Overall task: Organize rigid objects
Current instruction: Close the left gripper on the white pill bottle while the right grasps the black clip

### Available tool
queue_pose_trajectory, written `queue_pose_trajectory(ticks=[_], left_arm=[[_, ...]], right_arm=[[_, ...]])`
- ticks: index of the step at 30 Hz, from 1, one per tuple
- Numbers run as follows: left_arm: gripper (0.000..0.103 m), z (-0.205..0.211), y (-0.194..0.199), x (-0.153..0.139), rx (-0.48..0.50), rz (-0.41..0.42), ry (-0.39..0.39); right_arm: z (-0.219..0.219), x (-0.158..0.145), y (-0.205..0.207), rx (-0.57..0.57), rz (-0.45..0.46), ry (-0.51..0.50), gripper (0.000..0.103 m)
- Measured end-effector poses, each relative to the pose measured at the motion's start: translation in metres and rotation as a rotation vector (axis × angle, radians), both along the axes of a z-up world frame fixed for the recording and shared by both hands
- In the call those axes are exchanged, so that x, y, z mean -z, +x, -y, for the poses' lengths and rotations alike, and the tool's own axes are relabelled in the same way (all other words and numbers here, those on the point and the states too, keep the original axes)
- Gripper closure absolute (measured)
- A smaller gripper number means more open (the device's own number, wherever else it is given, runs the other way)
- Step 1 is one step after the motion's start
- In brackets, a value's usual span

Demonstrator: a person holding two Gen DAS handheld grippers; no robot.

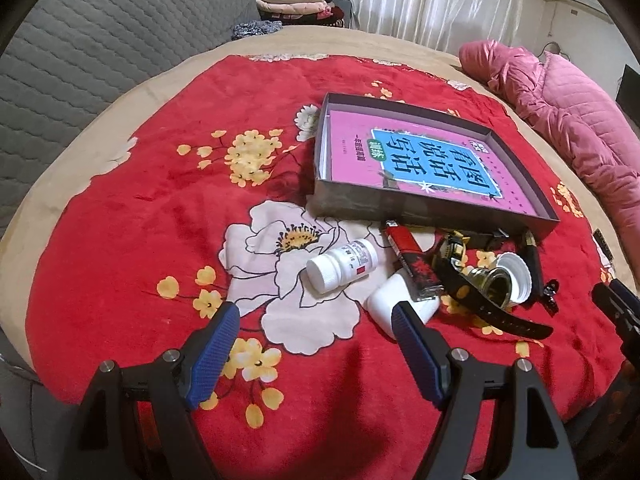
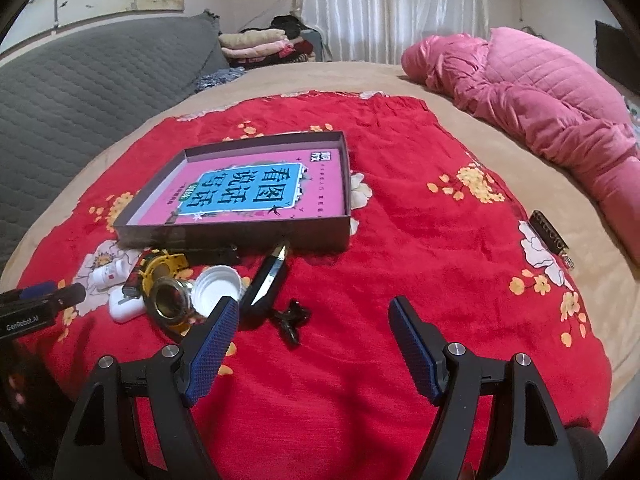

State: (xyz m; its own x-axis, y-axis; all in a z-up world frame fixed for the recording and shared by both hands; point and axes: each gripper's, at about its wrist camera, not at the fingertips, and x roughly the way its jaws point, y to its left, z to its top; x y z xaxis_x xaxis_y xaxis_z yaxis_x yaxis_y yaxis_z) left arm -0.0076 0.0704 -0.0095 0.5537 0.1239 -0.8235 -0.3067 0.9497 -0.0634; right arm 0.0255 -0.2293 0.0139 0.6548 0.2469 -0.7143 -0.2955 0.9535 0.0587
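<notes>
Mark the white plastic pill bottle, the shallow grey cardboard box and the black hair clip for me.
white plastic pill bottle (image 1: 342,266): left wrist view, on its labelled side.
shallow grey cardboard box (image 2: 236,236): right wrist view, on its near wall.
black hair clip (image 2: 291,320): right wrist view, on its middle.

Plush red blanket (image 2: 400,240), glossy book cover (image 2: 248,192).

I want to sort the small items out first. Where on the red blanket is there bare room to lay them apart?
Free: the blanket stretch right of the shallow grey cardboard box, toward the pink quilted jacket, and the patch left of the white pill bottle. Crowded: the strip along the box's near wall, with the bottle, red lighter, black watch and white lid.
</notes>
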Motion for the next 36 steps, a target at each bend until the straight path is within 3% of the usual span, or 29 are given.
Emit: queue_pose_trajectory(ticks=[10, 20, 29, 36], left_arm=[[0.025, -0.005, 0.008, 0.014, 0.014, -0.023, 0.045], [0.025, -0.01, 0.018, 0.02, 0.023, -0.037, 0.052], [0.025, -0.01, 0.037, 0.032, 0.055, -0.087, 0.081], [0.032, -0.004, 0.05, 0.037, 0.107, -0.101, 0.1]], right_arm=[[-0.003, 0.011, 0.004, 0.002, -0.033, -0.027, 0.025], [-0.011, 0.043, 0.024, -0.043, -0.113, -0.082, 0.025], [-0.012, 0.05, 0.031, -0.049, -0.116, -0.099, 0.025], [-0.016, 0.049, 0.031, -0.069, -0.111, -0.116, 0.025]])
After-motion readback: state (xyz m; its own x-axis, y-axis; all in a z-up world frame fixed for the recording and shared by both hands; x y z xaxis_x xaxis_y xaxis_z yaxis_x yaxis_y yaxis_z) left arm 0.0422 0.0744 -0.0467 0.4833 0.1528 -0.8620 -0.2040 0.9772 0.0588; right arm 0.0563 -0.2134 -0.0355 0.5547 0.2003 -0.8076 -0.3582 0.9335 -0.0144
